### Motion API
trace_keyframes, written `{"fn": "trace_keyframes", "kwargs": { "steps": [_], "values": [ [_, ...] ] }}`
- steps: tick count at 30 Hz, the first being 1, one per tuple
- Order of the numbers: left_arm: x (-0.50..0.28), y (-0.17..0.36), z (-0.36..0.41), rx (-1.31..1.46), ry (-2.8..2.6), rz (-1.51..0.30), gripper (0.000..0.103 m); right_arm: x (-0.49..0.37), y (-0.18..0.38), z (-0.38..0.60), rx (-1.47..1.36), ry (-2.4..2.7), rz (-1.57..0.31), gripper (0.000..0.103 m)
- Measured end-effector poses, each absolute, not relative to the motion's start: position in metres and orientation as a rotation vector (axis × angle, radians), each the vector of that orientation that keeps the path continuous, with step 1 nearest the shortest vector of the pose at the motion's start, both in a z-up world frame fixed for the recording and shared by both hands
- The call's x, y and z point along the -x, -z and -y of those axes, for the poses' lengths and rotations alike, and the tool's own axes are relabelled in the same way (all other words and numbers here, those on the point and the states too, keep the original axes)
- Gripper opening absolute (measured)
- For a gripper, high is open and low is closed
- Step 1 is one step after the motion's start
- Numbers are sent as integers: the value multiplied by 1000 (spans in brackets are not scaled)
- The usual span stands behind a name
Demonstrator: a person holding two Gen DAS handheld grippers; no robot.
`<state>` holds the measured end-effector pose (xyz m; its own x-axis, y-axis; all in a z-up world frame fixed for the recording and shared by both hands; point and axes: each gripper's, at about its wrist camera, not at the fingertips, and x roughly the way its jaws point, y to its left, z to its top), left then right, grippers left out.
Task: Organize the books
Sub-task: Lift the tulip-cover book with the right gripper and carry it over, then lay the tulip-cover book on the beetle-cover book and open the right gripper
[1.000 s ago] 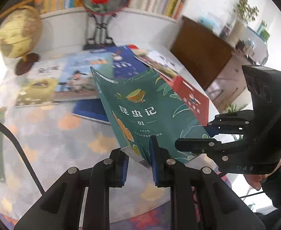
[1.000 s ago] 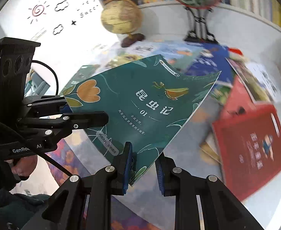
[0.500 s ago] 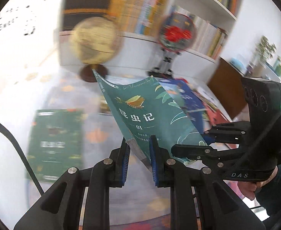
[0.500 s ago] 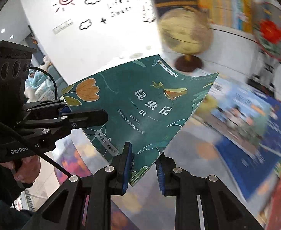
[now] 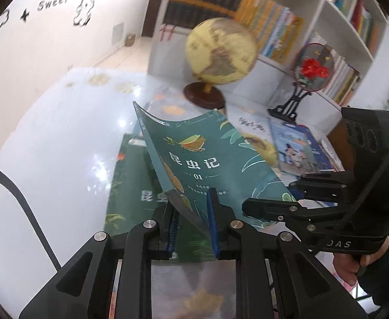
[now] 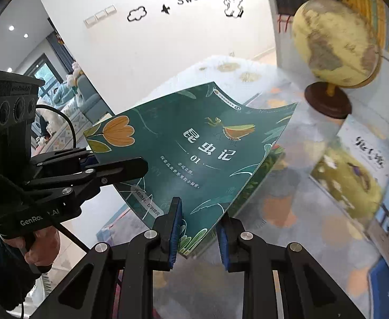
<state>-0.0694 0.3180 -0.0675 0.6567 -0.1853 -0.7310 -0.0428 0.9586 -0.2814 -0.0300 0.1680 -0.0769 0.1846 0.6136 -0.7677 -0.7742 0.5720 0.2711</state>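
Observation:
A green paperback with white Chinese title and an insect drawing (image 5: 210,159) hangs tilted in the air, held by both grippers. My left gripper (image 5: 193,226) is shut on its lower spine corner. My right gripper (image 6: 198,228) is shut on the bottom edge of the same green paperback (image 6: 194,154). In the left wrist view the right gripper (image 5: 270,198) clamps the book's right side. In the right wrist view the left gripper (image 6: 114,163) grips the left side. A second green book (image 5: 130,186) lies flat on the table right beneath the held one.
A yellow globe (image 5: 221,50) on a dark wooden base stands behind the books, with a round red-flower fan ornament (image 5: 311,69) to its right. Several picture books (image 6: 353,172) lie spread on the patterned tablecloth. Filled bookshelves (image 5: 274,26) line the back wall.
Both grippers carried the green paperback together to the left across the table. The scattered picture books slid off to the right and the flat green book now lies under the held one.

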Motion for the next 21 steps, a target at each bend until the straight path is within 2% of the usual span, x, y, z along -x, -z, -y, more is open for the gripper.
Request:
{"fn": "trace_keyframes", "kwargs": {
  "steps": [8,21],
  "values": [
    [63,113,-346,387,72,-920,17,18,105,-190,178,-946,-1047,26],
    [77,142,-368,530,48,-977,19,16,139,-196,103,-937,-1172,27]
  ]
}}
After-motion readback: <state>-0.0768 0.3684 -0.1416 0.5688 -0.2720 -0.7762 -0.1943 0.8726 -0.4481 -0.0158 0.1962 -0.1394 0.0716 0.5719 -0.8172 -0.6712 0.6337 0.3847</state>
